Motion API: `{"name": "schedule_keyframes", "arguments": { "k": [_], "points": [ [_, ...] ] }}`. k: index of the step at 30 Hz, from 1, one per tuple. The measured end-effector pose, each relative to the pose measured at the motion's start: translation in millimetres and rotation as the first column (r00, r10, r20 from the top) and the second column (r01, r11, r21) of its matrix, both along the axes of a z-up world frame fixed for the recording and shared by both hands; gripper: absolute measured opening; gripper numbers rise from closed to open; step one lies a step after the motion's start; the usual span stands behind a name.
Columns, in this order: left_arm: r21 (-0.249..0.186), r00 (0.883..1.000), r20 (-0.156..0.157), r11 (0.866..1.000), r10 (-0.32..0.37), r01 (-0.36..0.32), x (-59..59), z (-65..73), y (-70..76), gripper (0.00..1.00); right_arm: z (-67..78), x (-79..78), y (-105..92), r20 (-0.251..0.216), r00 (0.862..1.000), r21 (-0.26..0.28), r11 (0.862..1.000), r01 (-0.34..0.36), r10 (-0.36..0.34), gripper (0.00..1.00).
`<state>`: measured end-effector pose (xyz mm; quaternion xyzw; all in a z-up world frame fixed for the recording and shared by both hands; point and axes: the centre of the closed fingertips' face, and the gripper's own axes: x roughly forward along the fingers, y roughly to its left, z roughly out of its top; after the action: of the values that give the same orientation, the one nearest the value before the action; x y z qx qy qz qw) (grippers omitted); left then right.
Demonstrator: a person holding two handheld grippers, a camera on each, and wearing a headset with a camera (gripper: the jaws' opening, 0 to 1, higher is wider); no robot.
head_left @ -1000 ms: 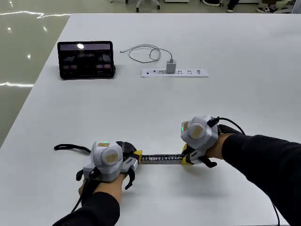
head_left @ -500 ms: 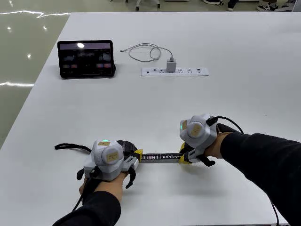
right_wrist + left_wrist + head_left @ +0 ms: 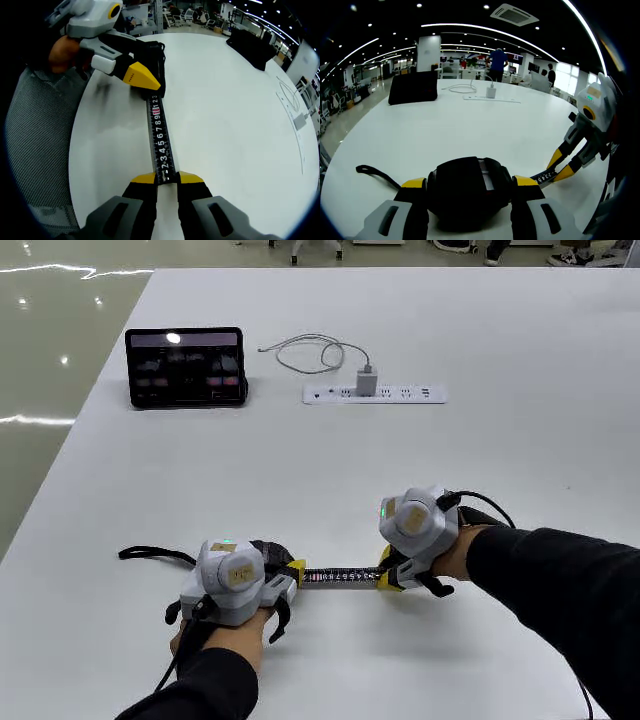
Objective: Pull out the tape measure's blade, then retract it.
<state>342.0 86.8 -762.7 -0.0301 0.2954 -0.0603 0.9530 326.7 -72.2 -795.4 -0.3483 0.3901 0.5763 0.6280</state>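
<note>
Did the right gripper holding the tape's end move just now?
Yes. Against the power strip, the right gripper slid slightly left toward the tape measure case, so less blade shows.

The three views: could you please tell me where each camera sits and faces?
Head view: on the person's head, looking down over the table; both sleeves, left gripper, right gripper show.
Left gripper view: on that gripper, facing the tablet; its jaws clamp the tape measure case.
Right gripper view: on that gripper, facing the left gripper along the blade; its jaws pinch it.
Shared: both gripper views show the blade and the other gripper.
</note>
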Motion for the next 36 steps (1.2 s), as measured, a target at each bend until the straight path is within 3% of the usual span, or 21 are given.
{"name": "schedule_keyframes", "arguments": {
  "k": [32,36],
  "points": [
    [-0.014,1.0,-0.013,1.0,-0.002,0.001,-0.1,-0.4,-0.4,0.62,-1.7,0.6,21.9,0.003,1.0,0.046,0.999,0.0,0.0,0.11],
    [-0.014,1.0,-0.012,1.0,-0.001,0.001,0.0,-0.4,-0.5,0.62,-1.3,-1.8,25.1,0.025,1.0,0.043,0.999,-0.012,0.011,0.11]
  ]
}}
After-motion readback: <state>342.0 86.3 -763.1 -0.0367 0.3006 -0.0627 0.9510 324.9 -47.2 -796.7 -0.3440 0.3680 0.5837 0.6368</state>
